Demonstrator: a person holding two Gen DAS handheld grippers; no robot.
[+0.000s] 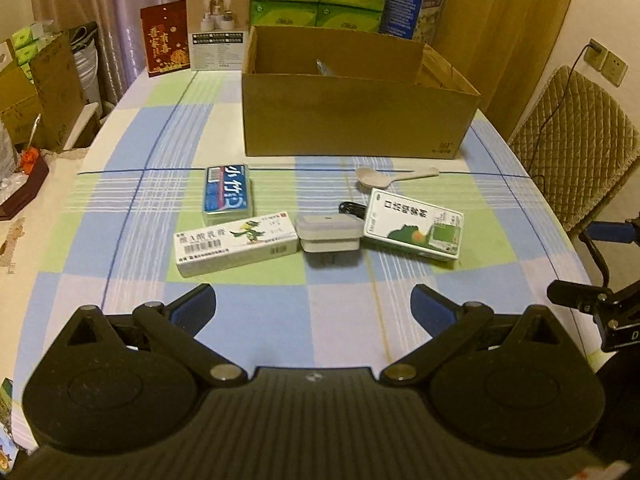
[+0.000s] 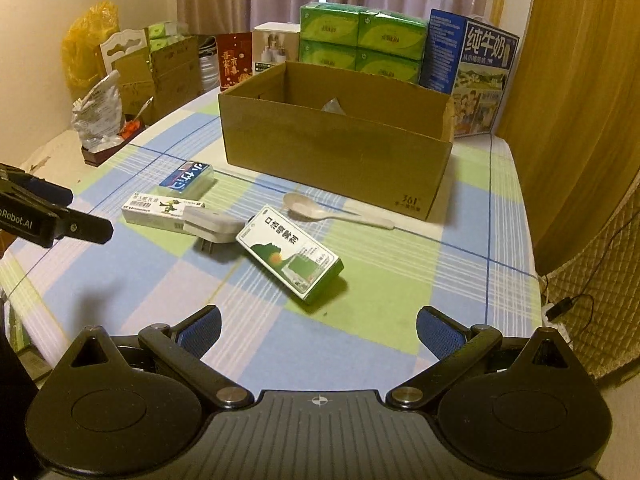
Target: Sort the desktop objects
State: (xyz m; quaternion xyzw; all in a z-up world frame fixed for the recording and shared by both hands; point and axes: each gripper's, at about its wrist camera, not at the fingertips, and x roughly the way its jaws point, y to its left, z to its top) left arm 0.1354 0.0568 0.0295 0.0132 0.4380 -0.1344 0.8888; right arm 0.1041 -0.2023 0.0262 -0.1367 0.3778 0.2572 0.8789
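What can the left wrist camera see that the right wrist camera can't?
Only the left wrist view shows the beige wall sockets and the black cable end behind the grey charger.

Only the right wrist view shows the crinkly yellow plastic bag.

Both show the open brown cardboard box, the pale plastic spoon, the green-and-white medicine box, and each camera's own open gripper: left gripper, right gripper.

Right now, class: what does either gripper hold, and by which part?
Nothing. The left gripper and right gripper are both open, apart from the objects on the table.
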